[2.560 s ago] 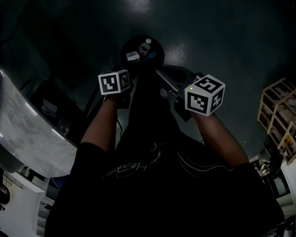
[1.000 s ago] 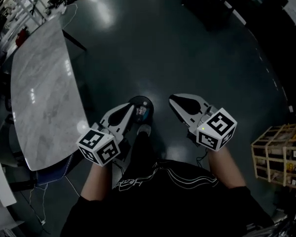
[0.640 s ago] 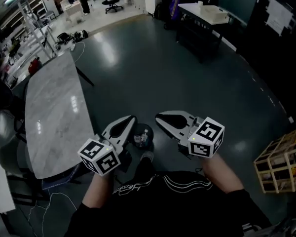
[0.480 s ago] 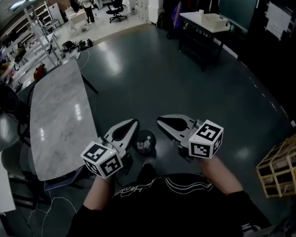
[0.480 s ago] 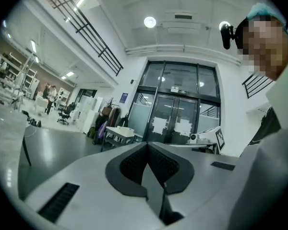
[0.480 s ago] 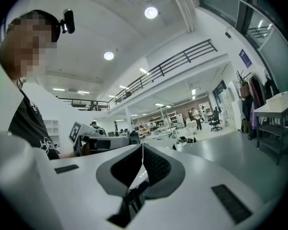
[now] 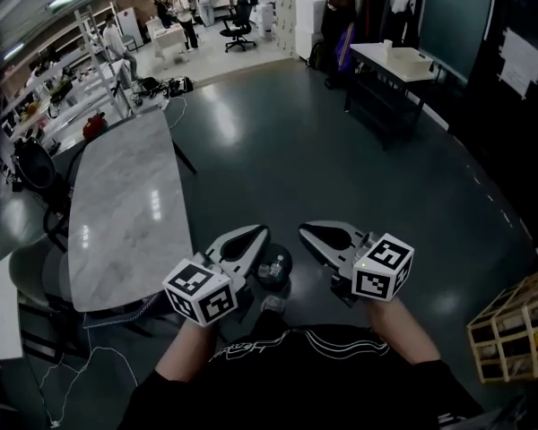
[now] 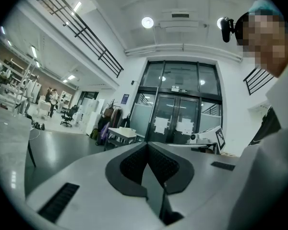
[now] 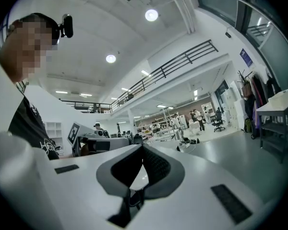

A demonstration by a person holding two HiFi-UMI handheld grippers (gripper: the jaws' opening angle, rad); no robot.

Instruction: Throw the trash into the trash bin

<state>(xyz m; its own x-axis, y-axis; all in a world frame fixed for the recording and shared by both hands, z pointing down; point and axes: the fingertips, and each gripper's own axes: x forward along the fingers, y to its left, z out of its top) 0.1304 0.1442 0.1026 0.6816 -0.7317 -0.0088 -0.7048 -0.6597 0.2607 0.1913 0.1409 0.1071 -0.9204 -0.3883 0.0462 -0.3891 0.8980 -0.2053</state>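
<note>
The left claw (image 7: 256,232) is pressed together with nothing in it. Its own view shows the left claw (image 8: 146,147) with the dark ribbed pads (image 8: 132,164) meeting along one seam, and only the hall beyond. The right claw (image 7: 310,230) is the same: closed and empty, the right claw (image 9: 142,150) pointing level across the room. Both have smooth pale grey shells that narrow to a blunt tip.

The bin (image 7: 286,256) stands on the floor (image 7: 341,159), well below the claws and between them in the head view, just ahead of the person's shoe (image 7: 271,305). From either tip it lies down and inward. The left tip looks slightly nearer, though the difference is small. The bin is round, dark and open-topped. A pale bottle (image 7: 276,263) lies inside it with other bits too small to name, so the throwing looks done.

The floor is dark, glossy and smooth and reflects the ceiling lights. To the left stands a bench (image 7: 130,204) with a pale veined stone top and rounded corners, its long axis running away from the person. A slatted wooden crate (image 7: 516,330) stands far to the right.
</note>
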